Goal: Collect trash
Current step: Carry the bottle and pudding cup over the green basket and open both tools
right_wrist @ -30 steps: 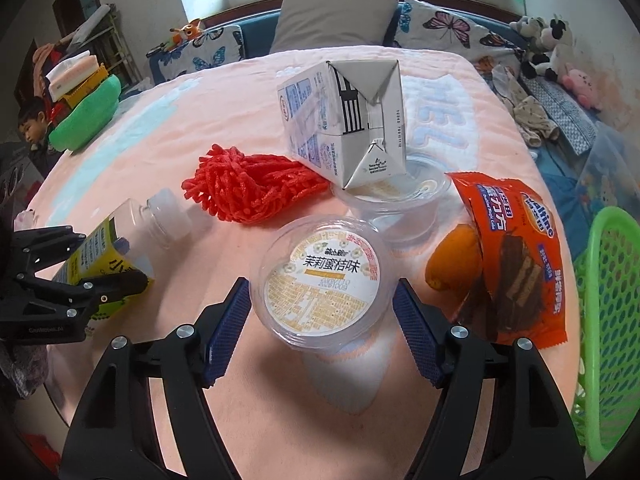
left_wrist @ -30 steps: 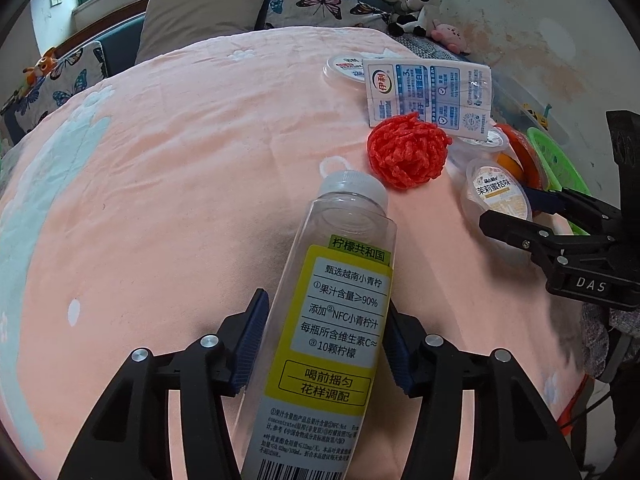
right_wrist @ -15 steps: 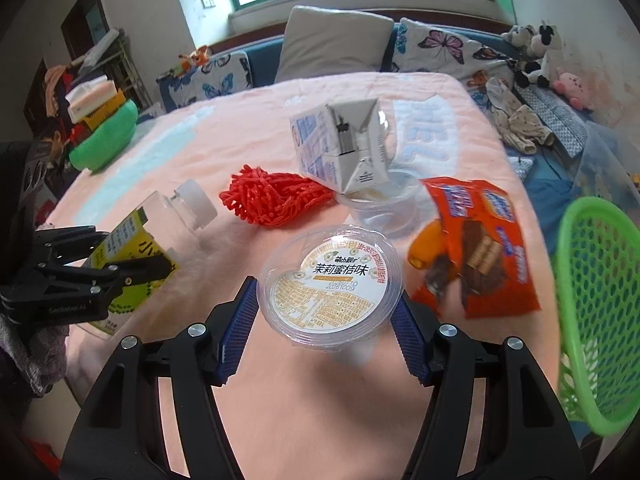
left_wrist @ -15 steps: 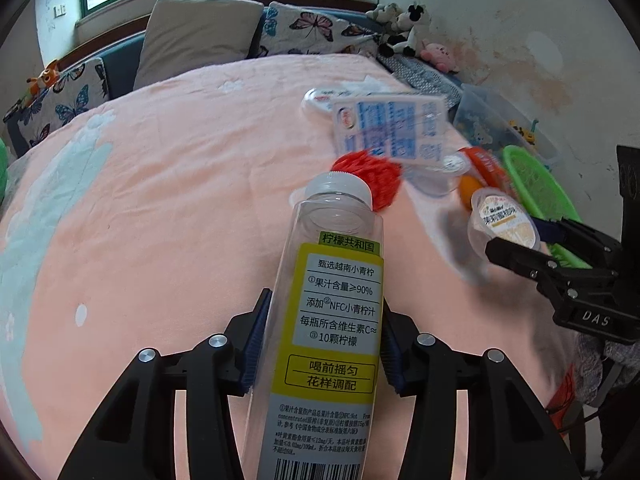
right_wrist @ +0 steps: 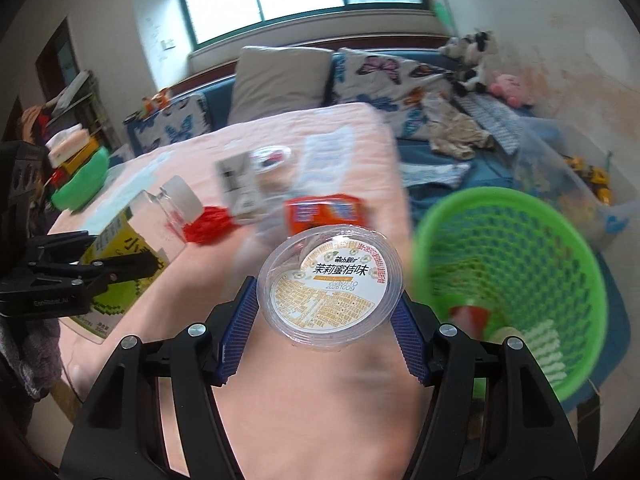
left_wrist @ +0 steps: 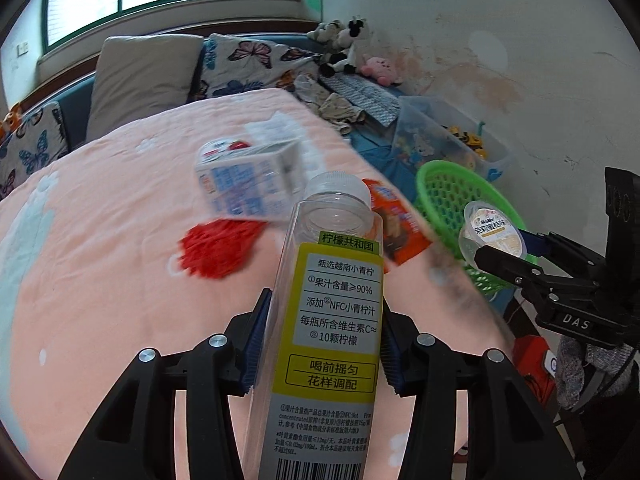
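My left gripper [left_wrist: 322,336] is shut on a clear plastic bottle [left_wrist: 340,240] with a yellow label, held off the pink-covered table [left_wrist: 100,280]. In the right wrist view, my right gripper [right_wrist: 324,326] is shut on a clear jelly cup [right_wrist: 332,280] with a white and orange lid, held up just left of a green mesh basket [right_wrist: 520,248]. The left wrist view shows that cup [left_wrist: 494,232] in front of the basket [left_wrist: 444,192]. A milk carton [left_wrist: 248,188], a red net [left_wrist: 216,248] and an orange snack wrapper [left_wrist: 396,220] lie on the table.
The basket stands off the table's right edge and holds a few small items [right_wrist: 468,314]. Beyond it is a clear storage box [left_wrist: 452,136] of toys. Pillows [left_wrist: 140,76] line a sofa behind the table. A green bowl [right_wrist: 80,180] sits at the far left.
Both grippers have risen off the table and swung right toward the green basket, carrying the bottle and the cup. The carton, net and wrapper stayed on the table.
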Tool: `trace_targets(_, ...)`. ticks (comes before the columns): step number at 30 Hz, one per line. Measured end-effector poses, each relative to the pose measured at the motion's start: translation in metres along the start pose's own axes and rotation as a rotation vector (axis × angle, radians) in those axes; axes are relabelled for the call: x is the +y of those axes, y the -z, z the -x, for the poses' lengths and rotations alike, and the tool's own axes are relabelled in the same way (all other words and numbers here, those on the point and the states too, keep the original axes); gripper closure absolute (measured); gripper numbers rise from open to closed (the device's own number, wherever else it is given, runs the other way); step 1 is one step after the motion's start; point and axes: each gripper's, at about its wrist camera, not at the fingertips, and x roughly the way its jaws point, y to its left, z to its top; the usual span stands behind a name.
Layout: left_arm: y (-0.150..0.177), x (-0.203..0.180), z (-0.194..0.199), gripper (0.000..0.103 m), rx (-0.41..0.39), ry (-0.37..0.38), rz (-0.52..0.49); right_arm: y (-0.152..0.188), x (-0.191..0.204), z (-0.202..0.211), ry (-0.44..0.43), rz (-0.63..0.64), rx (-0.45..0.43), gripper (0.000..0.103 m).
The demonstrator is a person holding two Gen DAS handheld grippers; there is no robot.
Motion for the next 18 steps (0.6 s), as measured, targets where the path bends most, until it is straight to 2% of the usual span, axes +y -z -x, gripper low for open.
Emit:
trace_targets(11, -0.043, -0.098, -0.048, 0.056, 0.035, 0.07, -0.095, 0.018, -0.103, 0.015, 0.142, -0.113, 0.012, 0.038)
trace_targets(18, -0.069, -0.145, -0.08, 0.056, 0.06, 0.112, -0.127, 0.03, -0.143, 0.013, 0.166, -0.185, 0.028, 0.035)
